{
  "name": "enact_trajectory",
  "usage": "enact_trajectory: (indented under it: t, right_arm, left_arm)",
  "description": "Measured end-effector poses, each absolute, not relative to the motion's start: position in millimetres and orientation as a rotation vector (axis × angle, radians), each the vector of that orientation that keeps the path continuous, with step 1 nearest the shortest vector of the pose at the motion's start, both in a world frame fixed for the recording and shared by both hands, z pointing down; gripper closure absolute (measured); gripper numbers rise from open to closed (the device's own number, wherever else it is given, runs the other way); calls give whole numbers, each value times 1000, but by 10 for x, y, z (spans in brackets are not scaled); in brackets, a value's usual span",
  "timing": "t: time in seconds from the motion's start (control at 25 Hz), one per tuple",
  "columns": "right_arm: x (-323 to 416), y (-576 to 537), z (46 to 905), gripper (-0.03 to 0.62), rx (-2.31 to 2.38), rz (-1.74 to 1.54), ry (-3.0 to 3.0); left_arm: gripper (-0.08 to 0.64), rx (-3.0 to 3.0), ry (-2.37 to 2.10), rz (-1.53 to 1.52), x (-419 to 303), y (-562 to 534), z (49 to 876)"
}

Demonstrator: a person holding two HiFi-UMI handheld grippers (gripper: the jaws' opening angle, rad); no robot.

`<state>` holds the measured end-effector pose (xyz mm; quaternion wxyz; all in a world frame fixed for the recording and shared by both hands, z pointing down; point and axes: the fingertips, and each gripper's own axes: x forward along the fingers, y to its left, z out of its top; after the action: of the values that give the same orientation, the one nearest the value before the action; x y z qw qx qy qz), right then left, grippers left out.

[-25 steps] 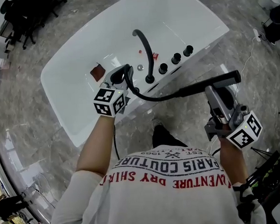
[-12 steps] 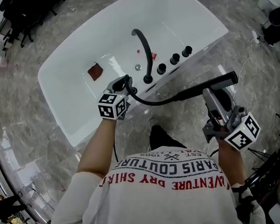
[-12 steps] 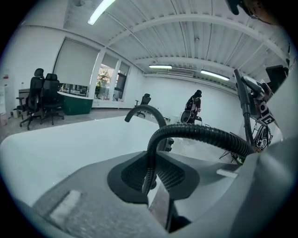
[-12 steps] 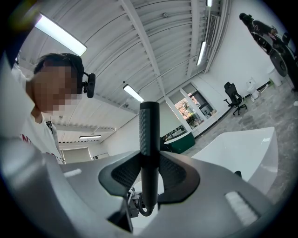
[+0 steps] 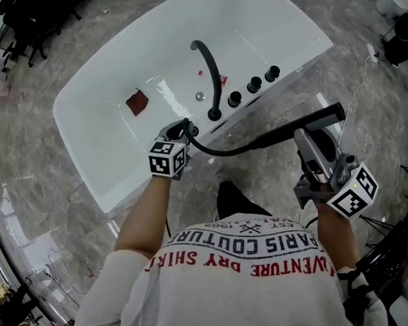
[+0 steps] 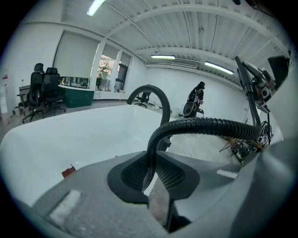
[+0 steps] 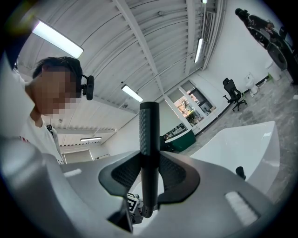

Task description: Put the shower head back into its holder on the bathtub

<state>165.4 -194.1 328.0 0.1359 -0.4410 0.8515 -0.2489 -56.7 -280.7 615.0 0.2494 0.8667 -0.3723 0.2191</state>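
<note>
Shower head [image 7: 149, 135] is sitting tight between the right gripper's [image 5: 306, 135] nearly closed jaws, near and right of the bathtub [image 5: 86, 152]. Left gripper [image 5: 177, 131] is pinching the black hose [image 5: 220, 151] at the tub's near edge. That bent hose may be tugging, twisting the head loose.

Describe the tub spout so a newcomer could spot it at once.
Find the white bathtub in the head view. On its near rim stands a row of black fittings; the spout is the tall one arching over the basin, unlike the three squat knobs beside it.
</note>
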Motion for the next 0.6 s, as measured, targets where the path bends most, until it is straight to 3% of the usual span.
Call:
enact_trajectory:
  t: [0.6]
  right_arm:
    - [1592,-1974,3244,469,-1226,-744,2466]
  left_arm:
    - [469,2345,-931,787,-577,-2408,6690]
